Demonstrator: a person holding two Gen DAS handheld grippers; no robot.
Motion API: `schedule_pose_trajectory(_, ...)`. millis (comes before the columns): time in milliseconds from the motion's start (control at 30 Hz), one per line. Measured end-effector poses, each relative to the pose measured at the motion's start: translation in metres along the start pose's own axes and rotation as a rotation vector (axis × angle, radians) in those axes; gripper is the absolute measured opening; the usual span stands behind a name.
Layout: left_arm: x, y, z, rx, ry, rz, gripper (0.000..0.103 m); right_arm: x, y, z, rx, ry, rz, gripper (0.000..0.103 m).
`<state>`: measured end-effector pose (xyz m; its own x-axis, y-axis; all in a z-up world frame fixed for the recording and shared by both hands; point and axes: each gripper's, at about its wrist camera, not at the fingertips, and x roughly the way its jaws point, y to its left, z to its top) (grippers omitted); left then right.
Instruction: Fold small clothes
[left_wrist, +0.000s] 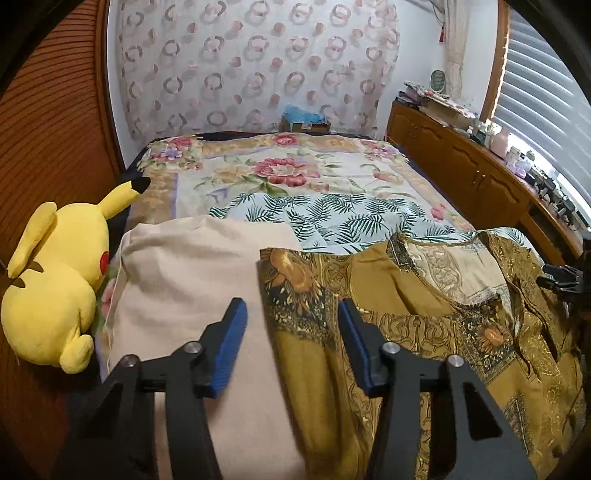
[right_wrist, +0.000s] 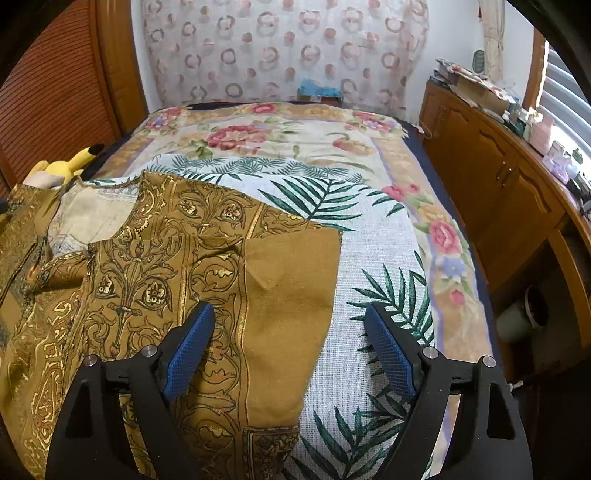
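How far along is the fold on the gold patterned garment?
Done: the mustard gold-print garment lies on the palm-leaf sheet, its sleeve apparently folded inward. In hand: nothing gripped. The right gripper stands open over the sleeve edge; the left gripper is open above the garment's other edge, beside the beige cloth. Left: the body is unfolded and rumpled near the neckline.

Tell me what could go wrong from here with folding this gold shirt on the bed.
The right gripper is open over the folded sleeve, holding nothing, so the sleeve might spring back. The left gripper straddles the shirt edge beside the beige cloth; closing there could pinch both. The palm-print sheet underneath is loose and may drag along.
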<state>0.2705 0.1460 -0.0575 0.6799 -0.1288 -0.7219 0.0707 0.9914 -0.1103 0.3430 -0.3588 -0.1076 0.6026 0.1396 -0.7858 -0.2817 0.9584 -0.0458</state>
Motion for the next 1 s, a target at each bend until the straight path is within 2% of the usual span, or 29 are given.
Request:
schedule_pose_trajectory(33, 0.0, 0.0, 0.0, 0.002, 0.0, -0.009, 0.044, 0.0, 0.0, 0.0, 0.0, 0.0, -0.001, 0.085)
schedule_pose_trajectory(233, 0.004, -0.003, 0.001, 0.022, 0.008, -0.015, 0.04, 0.0, 0.0, 0.0, 0.0, 0.0, -0.001, 0.086)
schedule_pose_trajectory(567, 0.006, -0.006, -0.001, 0.035, 0.01, 0.006, 0.039, 0.0, -0.001, 0.001, 0.001, 0.0, 0.0, 0.086)
schedule_pose_trajectory(633, 0.005, -0.008, -0.002, 0.053, 0.007, 0.012, 0.031, 0.0, 0.0, 0.002, -0.005, 0.005, 0.0, 0.086)
schedule_pose_trajectory(733, 0.002, -0.013, -0.003, 0.076, -0.003, 0.017, 0.026, 0.003, -0.002, 0.005, -0.012, 0.02, 0.007, 0.085)
schedule_pose_trajectory(800, 0.001, -0.015, -0.004, 0.079, -0.003, 0.012, 0.02, 0.005, -0.004, 0.009, -0.014, 0.025, 0.001, 0.082)
schedule_pose_trajectory(900, -0.001, -0.019, -0.006, 0.086, -0.003, 0.004, 0.018, 0.006, -0.005, 0.013, -0.013, 0.032, 0.004, 0.074)
schedule_pose_trajectory(967, -0.001, -0.023, -0.008, 0.095, 0.001, 0.0, 0.015, 0.007, -0.004, 0.015, -0.02, 0.034, 0.011, 0.067)
schedule_pose_trajectory(1000, -0.002, -0.025, -0.009, 0.099, 0.004, -0.001, 0.009, 0.007, -0.002, 0.017, -0.027, 0.033, 0.024, 0.06)
